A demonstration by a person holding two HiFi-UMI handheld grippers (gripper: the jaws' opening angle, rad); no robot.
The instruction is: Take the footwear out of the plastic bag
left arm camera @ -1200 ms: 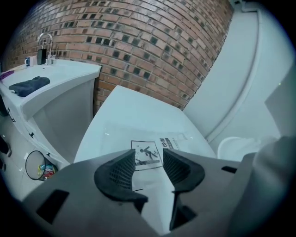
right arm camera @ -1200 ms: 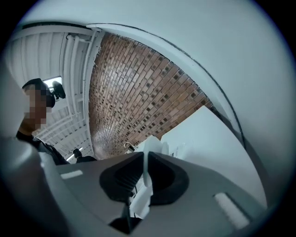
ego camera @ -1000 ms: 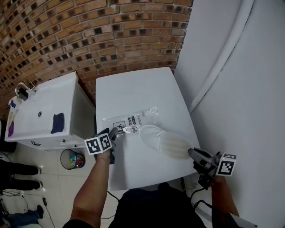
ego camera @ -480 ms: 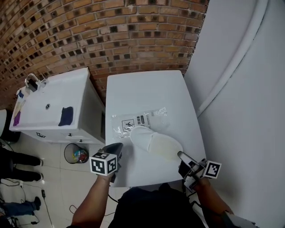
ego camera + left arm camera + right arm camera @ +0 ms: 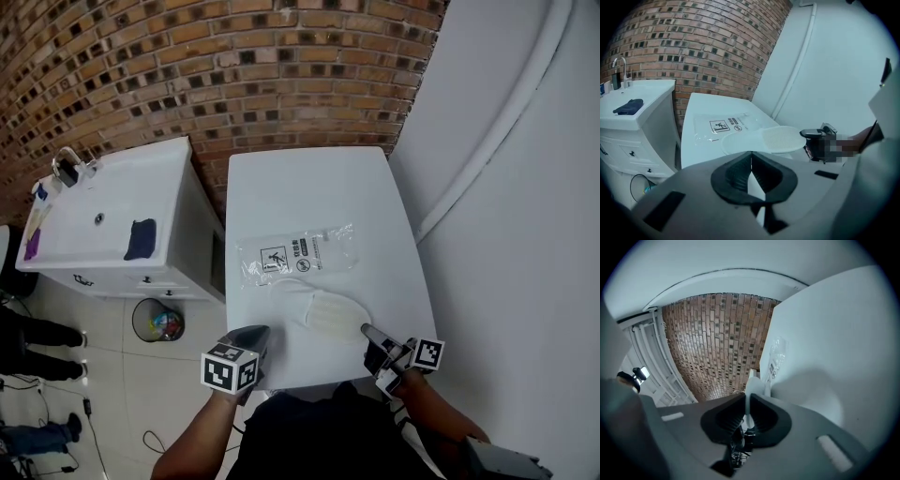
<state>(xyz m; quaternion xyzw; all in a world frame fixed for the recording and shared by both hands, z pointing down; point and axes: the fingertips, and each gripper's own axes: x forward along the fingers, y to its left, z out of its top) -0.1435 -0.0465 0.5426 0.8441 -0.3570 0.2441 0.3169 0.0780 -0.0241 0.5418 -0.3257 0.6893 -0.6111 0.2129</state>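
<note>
A white slipper (image 5: 323, 312) lies sole up on the white table (image 5: 319, 187), just in front of the flat clear plastic bag (image 5: 298, 253) with black print. My right gripper (image 5: 366, 330) is shut on the slipper's near edge; in the right gripper view a thin white rim (image 5: 749, 397) sits pinched between the jaws of the right gripper (image 5: 748, 401). My left gripper (image 5: 255, 330) hovers at the table's front left edge, shut and empty, apart from the bag. The left gripper view shows the left gripper (image 5: 751, 161) closed, with the slipper (image 5: 773, 138) and bag (image 5: 724, 125) beyond.
A white sink cabinet (image 5: 112, 216) with a tap (image 5: 66, 164) and a dark blue cloth (image 5: 141, 239) stands left of the table. A bin (image 5: 157, 322) sits on the floor below it. A brick wall runs behind, a white wall to the right. A person's legs (image 5: 28, 347) show at far left.
My left gripper has left the bag's end, drawn back to the table's front edge and shut. The right gripper has lowered the slipper onto the table beside the bag.
</note>
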